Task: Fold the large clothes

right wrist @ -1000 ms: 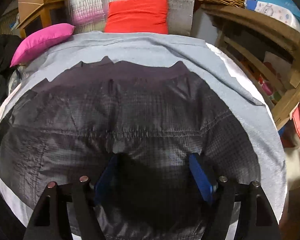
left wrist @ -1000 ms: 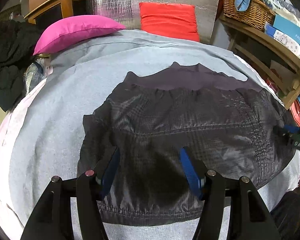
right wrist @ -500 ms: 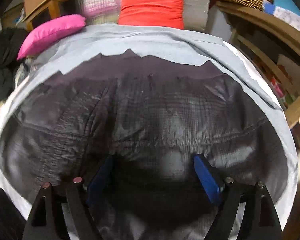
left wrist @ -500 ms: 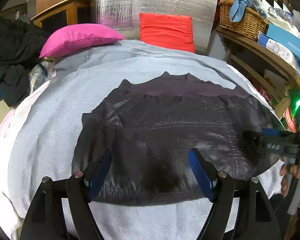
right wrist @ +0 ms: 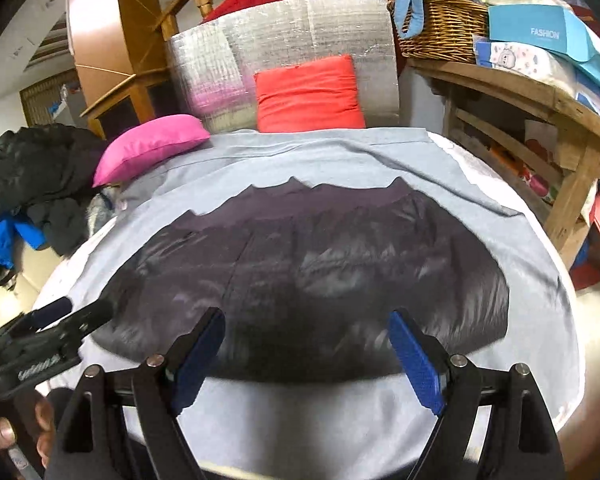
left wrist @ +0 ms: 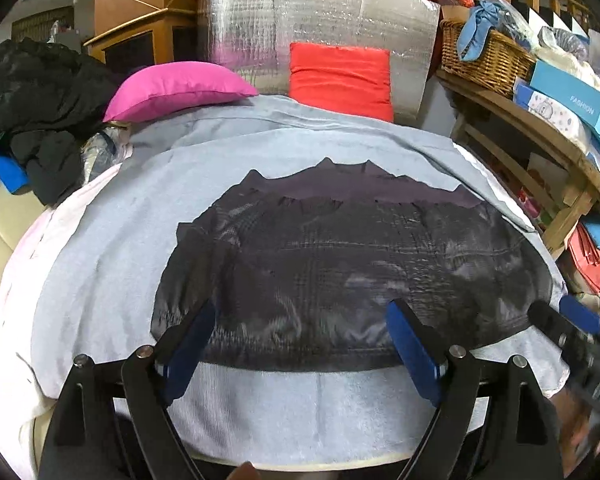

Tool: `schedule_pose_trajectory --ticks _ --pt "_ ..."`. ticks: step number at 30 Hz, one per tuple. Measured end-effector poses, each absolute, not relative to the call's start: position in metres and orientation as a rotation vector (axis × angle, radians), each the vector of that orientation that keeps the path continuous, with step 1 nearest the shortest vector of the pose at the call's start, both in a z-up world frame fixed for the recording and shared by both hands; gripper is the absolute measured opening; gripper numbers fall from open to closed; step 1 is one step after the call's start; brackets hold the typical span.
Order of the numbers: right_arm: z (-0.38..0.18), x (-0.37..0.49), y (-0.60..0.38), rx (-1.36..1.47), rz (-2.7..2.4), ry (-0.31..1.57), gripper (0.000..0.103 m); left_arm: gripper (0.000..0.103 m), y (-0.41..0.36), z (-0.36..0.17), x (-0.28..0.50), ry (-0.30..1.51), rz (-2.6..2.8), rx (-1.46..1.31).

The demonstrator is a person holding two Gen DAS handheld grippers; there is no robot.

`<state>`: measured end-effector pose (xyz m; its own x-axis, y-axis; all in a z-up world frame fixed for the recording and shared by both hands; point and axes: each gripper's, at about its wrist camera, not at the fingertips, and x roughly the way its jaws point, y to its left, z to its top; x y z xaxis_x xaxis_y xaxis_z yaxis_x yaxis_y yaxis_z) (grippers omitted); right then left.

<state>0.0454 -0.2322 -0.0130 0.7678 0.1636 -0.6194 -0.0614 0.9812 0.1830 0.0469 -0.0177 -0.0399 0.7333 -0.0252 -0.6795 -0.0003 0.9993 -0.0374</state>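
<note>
left gripper (left wrist: 300,344): black arms | blue pads (left wrist: 410,354) | silver screws | right gripper (right wrist: 306,346): same

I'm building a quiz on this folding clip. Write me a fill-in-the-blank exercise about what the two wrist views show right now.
1. The dark shiny ripstop garment lies spread flat on a light ____ sheet.
2. Both the left gripper and the right gripper have their jaws ____, holding nothing.
3. Beyond the garment, the pink pillow lies to the ____ of the red-orange cushion.
4. The wicker basket sits on a ____ shelf.

Missing words: blue; open; left; wooden
</note>
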Motion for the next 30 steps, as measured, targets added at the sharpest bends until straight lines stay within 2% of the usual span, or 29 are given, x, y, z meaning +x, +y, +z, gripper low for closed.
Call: schedule_pose_trajectory --ticks 8,10,11,30 --pt "-0.008 0.012 -0.219 0.098 0.098 0.668 0.086 0.089 -0.021 -0.020 0.026 0.721 -0.043 -0.051" --pt "-0.006 0.011 -0.219 0.096 0.094 0.666 0.086 0.097 -0.023 -0.016 0.024 0.713 -0.027 -0.035" --pt "-0.005 0.010 -0.219 0.097 0.093 0.666 0.086 0.098 -0.024 -0.015 0.024 0.708 -0.022 -0.031" --pt "0.001 0.015 -0.217 0.063 0.047 0.664 0.086 0.098 -0.029 -0.011 0.024 0.689 -0.042 -0.014"
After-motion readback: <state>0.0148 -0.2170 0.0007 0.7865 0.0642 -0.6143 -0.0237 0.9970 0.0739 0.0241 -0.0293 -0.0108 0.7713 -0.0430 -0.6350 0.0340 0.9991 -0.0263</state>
